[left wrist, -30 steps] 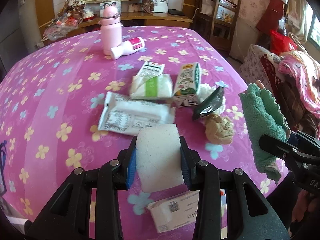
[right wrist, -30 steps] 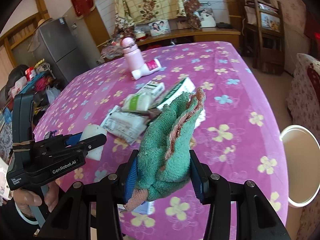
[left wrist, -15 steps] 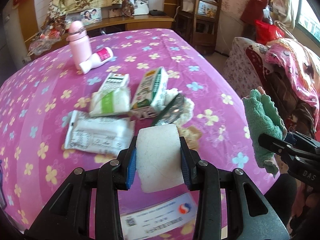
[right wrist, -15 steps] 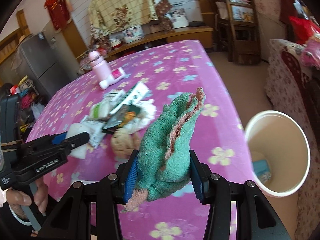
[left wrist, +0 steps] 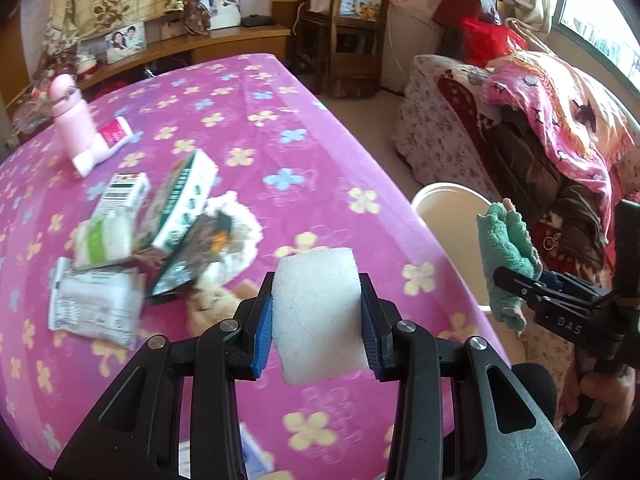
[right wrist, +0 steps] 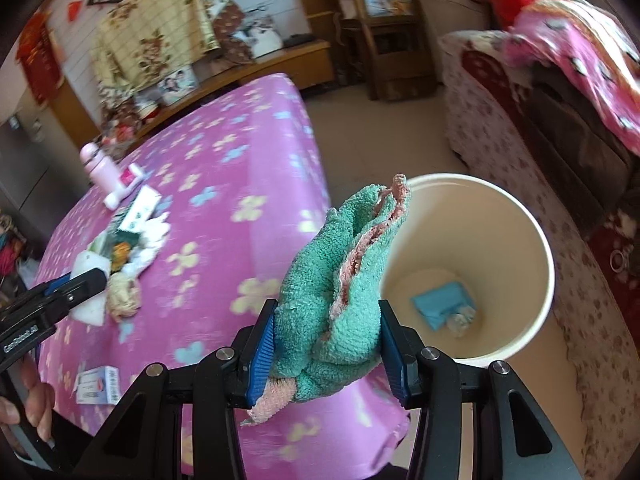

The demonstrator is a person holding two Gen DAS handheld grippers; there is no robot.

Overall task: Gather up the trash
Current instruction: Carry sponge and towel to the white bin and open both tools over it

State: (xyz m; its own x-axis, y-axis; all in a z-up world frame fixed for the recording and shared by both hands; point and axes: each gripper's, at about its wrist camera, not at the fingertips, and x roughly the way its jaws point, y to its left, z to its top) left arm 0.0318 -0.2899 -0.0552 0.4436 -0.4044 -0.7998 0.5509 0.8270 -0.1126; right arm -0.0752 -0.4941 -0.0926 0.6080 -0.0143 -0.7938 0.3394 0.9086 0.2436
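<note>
My left gripper (left wrist: 317, 320) is shut on a white foam block (left wrist: 318, 312), held above the table's near right part. My right gripper (right wrist: 326, 340) is shut on a green and pink cloth (right wrist: 344, 276), held beside the rim of a cream bin (right wrist: 536, 236) that stands on the floor off the table's right edge. A blue packet (right wrist: 440, 306) lies in the bin. The bin's rim also shows in the left wrist view (left wrist: 448, 192), with the right gripper and cloth (left wrist: 506, 256) to its right. A heap of cartons and wrappers (left wrist: 160, 220) lies on the pink flowered table (left wrist: 260, 120).
A pink bottle (left wrist: 74, 120) and a white tube (left wrist: 106, 144) stand at the table's far left. A small printed box (right wrist: 98, 384) lies near the front edge. A covered sofa (left wrist: 540, 132) is to the right and a wooden shelf (left wrist: 344, 20) behind.
Both grippers have swung to the right with their loads. The right gripper and cloth have come up to the bin, which now fills more of the right wrist view.
</note>
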